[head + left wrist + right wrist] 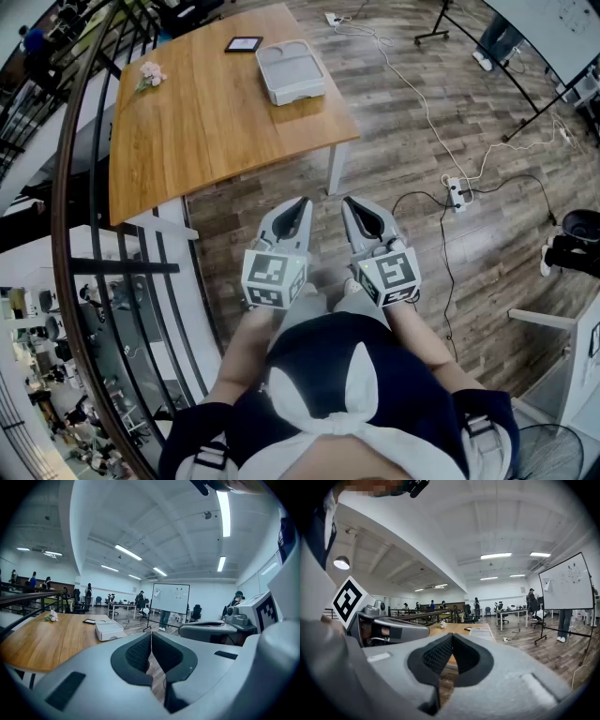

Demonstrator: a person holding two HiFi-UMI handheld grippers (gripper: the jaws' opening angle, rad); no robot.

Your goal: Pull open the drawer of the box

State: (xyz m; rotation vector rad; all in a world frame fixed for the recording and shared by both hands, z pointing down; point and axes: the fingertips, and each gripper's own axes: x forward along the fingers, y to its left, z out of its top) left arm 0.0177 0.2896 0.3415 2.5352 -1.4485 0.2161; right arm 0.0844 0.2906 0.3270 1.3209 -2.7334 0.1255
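Head view, left tool [301, 202] and right tool [350, 202] pressed together, box [291, 71] near tablet [244, 44]

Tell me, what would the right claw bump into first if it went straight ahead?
Probably the table, near its front edge. The right claw is shut and empty; nothing shows in between, though depth is hard to judge.

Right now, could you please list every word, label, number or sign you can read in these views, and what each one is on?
No text reads clearly anywhere.
The left marker cube and the right marker cube: black-and-white square patterns, no letters.
The whiteboard: drawn marks, too small to read.
The box: no label shows.
The dark flat device: dark face, nothing legible.
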